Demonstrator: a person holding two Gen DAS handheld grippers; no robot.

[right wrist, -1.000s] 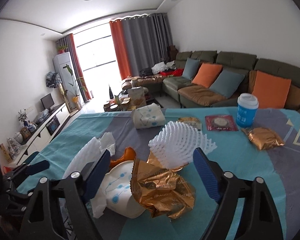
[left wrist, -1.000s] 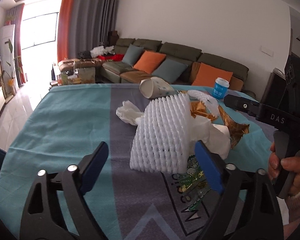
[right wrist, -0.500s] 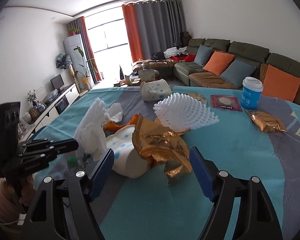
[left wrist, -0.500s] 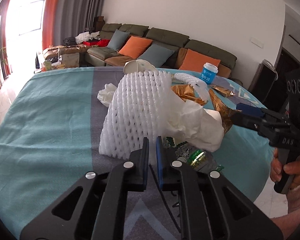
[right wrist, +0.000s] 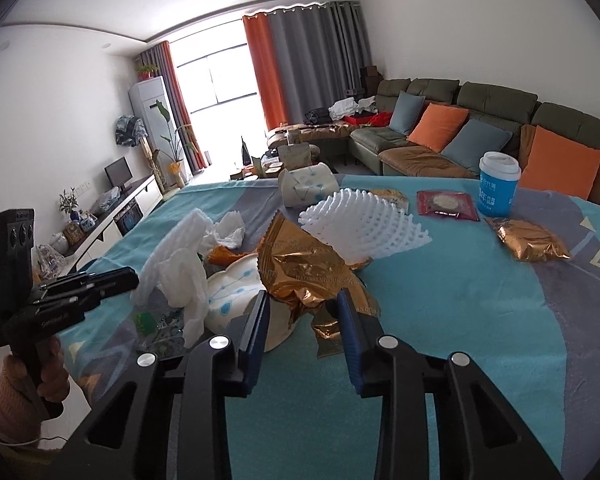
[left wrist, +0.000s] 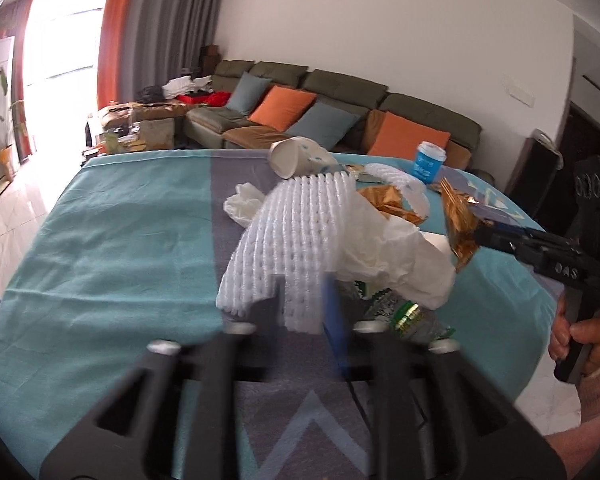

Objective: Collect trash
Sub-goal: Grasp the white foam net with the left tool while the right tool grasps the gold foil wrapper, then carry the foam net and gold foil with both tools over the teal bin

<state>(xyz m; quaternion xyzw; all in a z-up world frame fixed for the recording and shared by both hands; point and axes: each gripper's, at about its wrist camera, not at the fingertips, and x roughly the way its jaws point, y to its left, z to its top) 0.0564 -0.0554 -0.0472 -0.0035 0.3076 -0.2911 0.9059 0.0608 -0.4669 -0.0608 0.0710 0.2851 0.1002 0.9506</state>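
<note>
A pile of trash lies on the teal and grey tablecloth (left wrist: 112, 240). My left gripper (left wrist: 304, 304) is blurred, its fingers narrowly apart around the near edge of a white foam fruit net (left wrist: 296, 236), which also shows in the right wrist view (right wrist: 168, 256). Crumpled white tissue (left wrist: 384, 240) and a flattened plastic bottle (left wrist: 404, 316) lie beside it. My right gripper (right wrist: 302, 312) has its fingers partly closed around the lower end of a crumpled gold foil wrapper (right wrist: 304, 268); it also shows in the left wrist view (left wrist: 458, 220). A paper bowl (right wrist: 232, 292) lies under the wrapper.
Further back lie a second foam net (right wrist: 364, 228), a tipped paper cup (right wrist: 308, 188), a red packet (right wrist: 446, 204), a gold packet (right wrist: 528, 240) and an upright blue cup (right wrist: 498, 190). A sofa stands behind the table.
My left gripper shut near the foam net's edge, then parted slightly with the net between its fingers. My right gripper narrowed from wide open around the gold wrapper, which has lifted.
</note>
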